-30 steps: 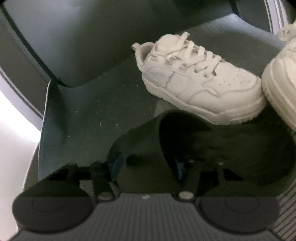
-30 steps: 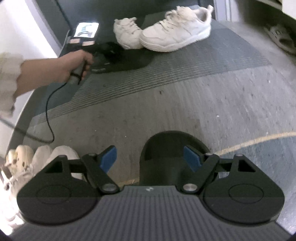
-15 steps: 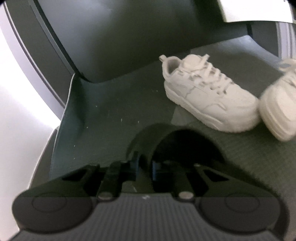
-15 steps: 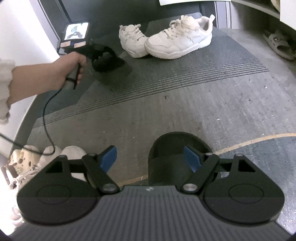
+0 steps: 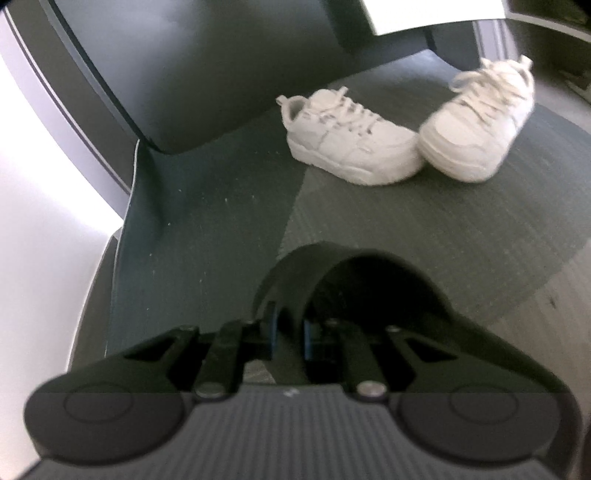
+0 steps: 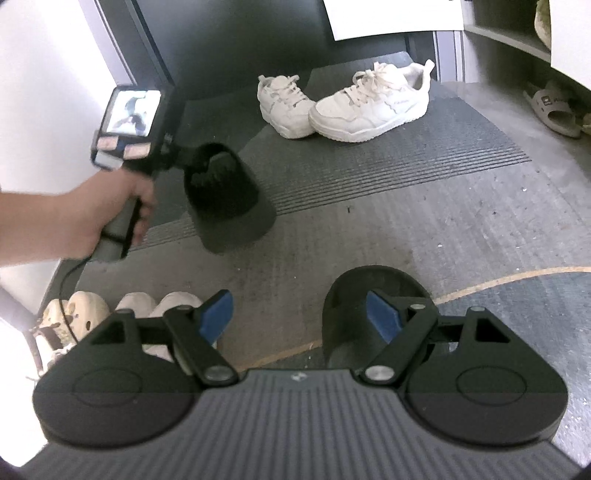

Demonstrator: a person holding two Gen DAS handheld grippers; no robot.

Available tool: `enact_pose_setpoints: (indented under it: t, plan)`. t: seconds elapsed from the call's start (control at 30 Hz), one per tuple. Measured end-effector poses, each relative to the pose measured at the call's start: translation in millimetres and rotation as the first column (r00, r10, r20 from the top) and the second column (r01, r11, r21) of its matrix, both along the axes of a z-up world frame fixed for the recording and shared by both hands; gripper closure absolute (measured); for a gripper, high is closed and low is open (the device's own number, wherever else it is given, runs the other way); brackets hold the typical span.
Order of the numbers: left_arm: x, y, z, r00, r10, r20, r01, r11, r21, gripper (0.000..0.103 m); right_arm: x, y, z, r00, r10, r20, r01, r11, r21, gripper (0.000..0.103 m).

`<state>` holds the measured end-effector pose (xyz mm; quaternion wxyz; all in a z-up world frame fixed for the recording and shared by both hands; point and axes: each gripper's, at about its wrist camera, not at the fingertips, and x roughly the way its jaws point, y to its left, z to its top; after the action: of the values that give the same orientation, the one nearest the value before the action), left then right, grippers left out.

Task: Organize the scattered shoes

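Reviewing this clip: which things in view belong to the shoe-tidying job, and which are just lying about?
Part of the job:
- black slipper held off the floor in the left tongs
- second black slipper on the floor by the open right tongs
- two white sneakers on the mat

Just lying about:
- grey sandal by the shelf
- pale shoes at lower left
- white paper on the door

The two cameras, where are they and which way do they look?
Left wrist: behind the left tongs, shut on a black rubber slipper, facing the door mat; no body shows.
Right wrist: behind the open right tongs, over grey floor; the left hand shows.
Both see the white lace-up sneakers.
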<state>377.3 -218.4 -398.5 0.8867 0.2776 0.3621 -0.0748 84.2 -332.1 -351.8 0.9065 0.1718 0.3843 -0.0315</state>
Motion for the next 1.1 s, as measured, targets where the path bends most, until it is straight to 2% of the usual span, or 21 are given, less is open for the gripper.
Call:
enact_pose_setpoints:
  t: [0.1, 0.33, 0.43, 0.53, 0.63, 0.67, 0.7, 0.83, 0.97, 1.1]
  plan:
    - [-8.5, -0.6, -4.5, 1.000, -0.012, -0.009, 0.012, 1.000, 0.011, 0.088, -2.9, 2.3, 0.7, 1.000, -0.001, 0.001, 0.001, 1.000, -0.003, 0.021]
    - [-13.4, -11.1, -28.2, 0.996, -0.014, -0.086, 0.016, 1.000, 0.019, 0.086, -5.3, 4.3, 0.8, 1.000, -0.004, -0.001, 0.004, 1.000, -0.007, 0.021]
    - [-18.8, -14.3, -35.4, 0.993, -0.026, -0.111, 0.028, 0.999, 0.017, 0.077, -5.2, 2.4, -0.7, 1.000, -0.014, -0.007, 0.014, 1.000, -0.005, 0.021]
    - [-24.2, -16.4, -38.7, 0.993, -0.031, -0.112, 0.033, 0.999, 0.012, 0.074, -5.4, 1.0, -1.8, 1.000, -0.021, -0.016, 0.021, 1.000, 0.003, 0.021]
    - [-26.0, -14.8, -37.5, 0.991, -0.049, -0.123, 0.050, 0.999, 0.001, 0.060, -9.4, 1.7, 1.1, 1.000, -0.015, -0.009, 0.015, 1.000, -0.003, 0.021]
    - [-26.5, -13.4, -35.4, 0.991, -0.050, -0.126, 0.050, 0.999, -0.004, 0.047, -11.0, 1.6, 2.5, 1.000, -0.016, -0.005, 0.016, 1.000, -0.005, 0.021]
    - [-27.6, -11.8, -32.6, 0.991, -0.051, -0.123, 0.050, 0.999, -0.009, 0.040, -13.1, 1.3, 3.8, 1.000, -0.018, -0.002, 0.018, 1.000, -0.008, 0.021]
    - [-38.0, 4.0, -7.2, 0.991, -0.065, -0.114, 0.060, 0.997, -0.047, 0.040, -22.1, 0.2, 7.9, 1.000, -0.027, 0.011, 0.027, 1.000, -0.014, 0.021]
    - [-53.8, 35.9, 31.1, 0.991, -0.021, -0.133, 0.001, 0.989, -0.151, 0.032, -32.1, 2.6, 11.8, 0.999, -0.028, 0.026, 0.028, 0.999, -0.019, 0.021]
    - [-88.4, 89.4, 78.5, 0.990, 0.057, -0.126, -0.090, 0.957, -0.275, 0.021, -35.7, 8.6, 15.6, 0.999, -0.011, 0.044, 0.012, 1.000, -0.022, 0.021]
